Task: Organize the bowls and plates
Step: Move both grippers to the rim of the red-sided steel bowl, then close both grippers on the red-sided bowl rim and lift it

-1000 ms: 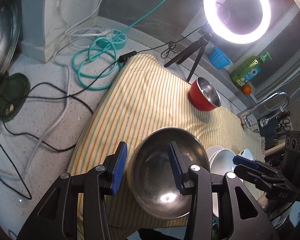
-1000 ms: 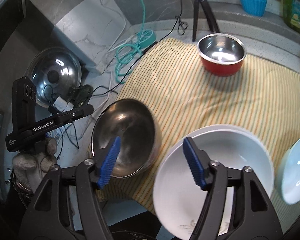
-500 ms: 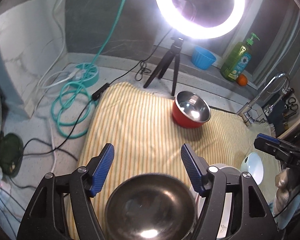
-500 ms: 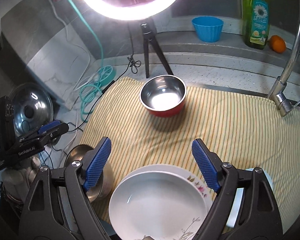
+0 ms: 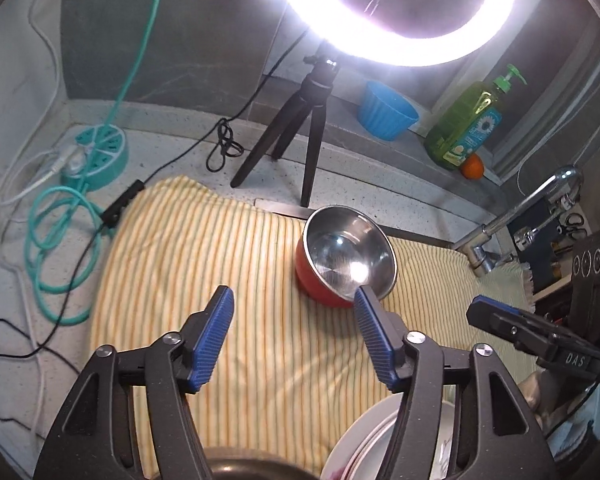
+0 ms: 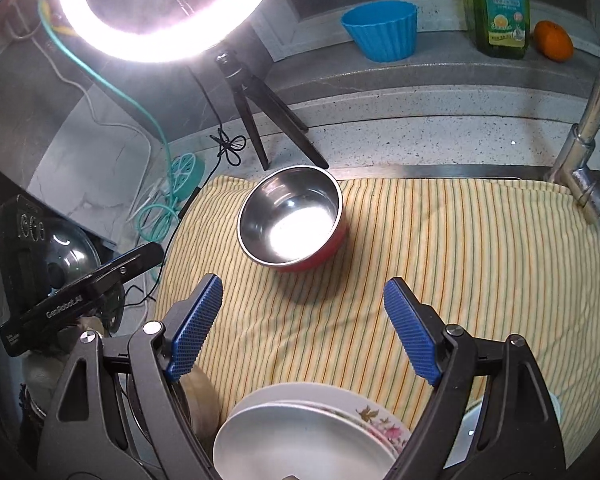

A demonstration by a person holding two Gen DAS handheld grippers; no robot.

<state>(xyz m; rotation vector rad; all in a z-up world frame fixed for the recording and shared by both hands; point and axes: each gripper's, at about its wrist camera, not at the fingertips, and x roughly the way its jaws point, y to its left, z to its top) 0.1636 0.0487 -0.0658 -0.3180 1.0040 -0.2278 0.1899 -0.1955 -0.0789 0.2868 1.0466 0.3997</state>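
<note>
So both grippers are hanging over the yellow striped cloth point(image 5: 236, 280) that's spread on the speckled grey table point(image 6: 440, 140), pointing down at an angle. The left gripper point(image 5: 294, 312) has its blue ribbed fingers point(image 5: 214, 336) apart with nothing between them, just bare cloth, and they're closing in a bit right now. The right gripper point(image 6: 302, 308) has its fingers point(image 6: 414, 336) spread wide, also empty.

The red bowl with the shiny steel inside point(image 6: 292, 218) sits upright on the cloth toward the back, just in front of the black tripod point(image 6: 260, 120) holding the lit ring light point(image 6: 140, 12). In the left wrist view the tip of the right-hand finger overlaps the bowl's near rim, but I can't tell if it's actually touching.

Down at the near edge of the cloth there's a plain white plate point(image 6: 300, 436) stacked on a flowered plate point(image 6: 384, 426), and just left of that a dark steel bowl point(image 6: 200, 396), mostly hidden behind the right gripper's frame. A pale bowl point(image 6: 472, 428) peeks out on the right.

Back ledge has a blue ribbed cup point(image 6: 380, 30), green soap bottle point(image 6: 496, 8) and an orange point(image 6: 552, 40). Chrome faucet point(image 6: 588, 120) on the right, teal cable point(image 5: 56, 240) coiled on the left.
</note>
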